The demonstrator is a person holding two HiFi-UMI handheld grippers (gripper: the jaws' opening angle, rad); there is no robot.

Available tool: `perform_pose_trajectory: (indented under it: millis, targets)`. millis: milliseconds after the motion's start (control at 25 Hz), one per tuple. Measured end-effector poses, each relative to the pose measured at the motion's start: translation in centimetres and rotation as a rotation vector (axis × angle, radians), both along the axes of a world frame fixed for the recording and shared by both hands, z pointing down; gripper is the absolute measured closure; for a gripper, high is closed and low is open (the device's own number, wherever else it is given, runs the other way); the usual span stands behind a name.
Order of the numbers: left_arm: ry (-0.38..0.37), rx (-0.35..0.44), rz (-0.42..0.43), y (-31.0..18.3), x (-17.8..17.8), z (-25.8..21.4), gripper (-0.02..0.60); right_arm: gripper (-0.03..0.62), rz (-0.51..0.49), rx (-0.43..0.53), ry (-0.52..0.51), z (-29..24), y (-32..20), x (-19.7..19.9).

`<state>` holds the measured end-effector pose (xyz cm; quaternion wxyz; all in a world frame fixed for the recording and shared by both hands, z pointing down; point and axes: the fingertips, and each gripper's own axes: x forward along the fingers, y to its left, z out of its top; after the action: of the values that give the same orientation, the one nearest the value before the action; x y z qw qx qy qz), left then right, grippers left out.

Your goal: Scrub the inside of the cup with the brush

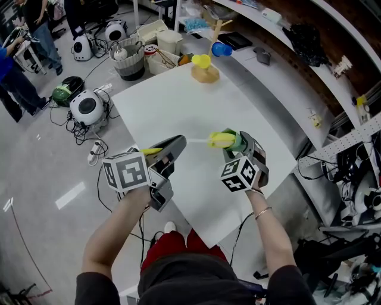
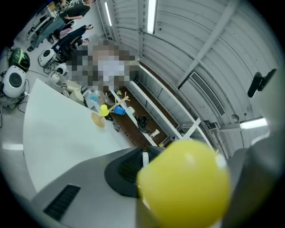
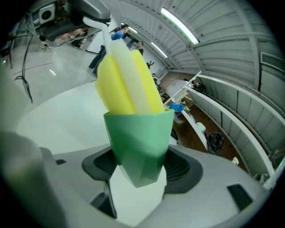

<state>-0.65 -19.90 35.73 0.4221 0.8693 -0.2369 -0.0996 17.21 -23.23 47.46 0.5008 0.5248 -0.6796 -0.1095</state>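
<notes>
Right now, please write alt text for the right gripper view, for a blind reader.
The right gripper is shut on a green cup whose mouth points away from the camera. A yellow brush is pushed into the cup; its white stem runs up to the left gripper, above a white table.

You have the green cup [image 1: 237, 142] [image 3: 140, 142] clamped by its faceted base in your right gripper [image 1: 244, 145], lifted clear above the near half of the white table [image 1: 178, 101]. It is tipped on its side, with the mouth facing your left gripper [image 1: 174, 147]. The brush [image 1: 219, 140] [image 3: 127, 84] runs level above the same part of the table. Its yellow sponge head sits partly inside the cup's mouth. A thin white shaft leads back to a yellow grip end [image 2: 185, 178], pinched between your left gripper's jaws.
</notes>
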Motion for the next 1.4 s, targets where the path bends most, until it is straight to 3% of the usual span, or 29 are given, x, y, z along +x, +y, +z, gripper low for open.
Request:
perform_pose_trajectory:
  millis: [240, 640, 920, 1160, 1400]
  targets:
    - [0.052, 0.012, -0.023, 0.1, -0.8, -0.9, 0.545, 0.279, 0.063, 0.006, -0.114, -0.1, -0.1, 1.0]
    - [0.075, 0.052, -0.145, -0.3, -2.2, -1.2, 0.544, 0.279, 0.153, -0.017, -0.331, 1.1, 0.7, 2.7]
    - [-0.057, 0.206, -0.293, -0.4, -1.7, -1.3, 0.544, 0.279, 0.146, 0.001, -0.580, 1.6, 0.4, 1.6]
    - [-0.237, 0.334, -0.379, -1.0, -0.1, -0.8, 0.543, 0.279, 0.118, 0.003, -0.665, 2.3, -0.4, 1.7]
    - [-0.303, 0.341, -0.438, -1.8, 1.5, 0.3, 0.544, 0.279, 0.073, 0.021, -0.738, 2.9, -2.1, 1.4]
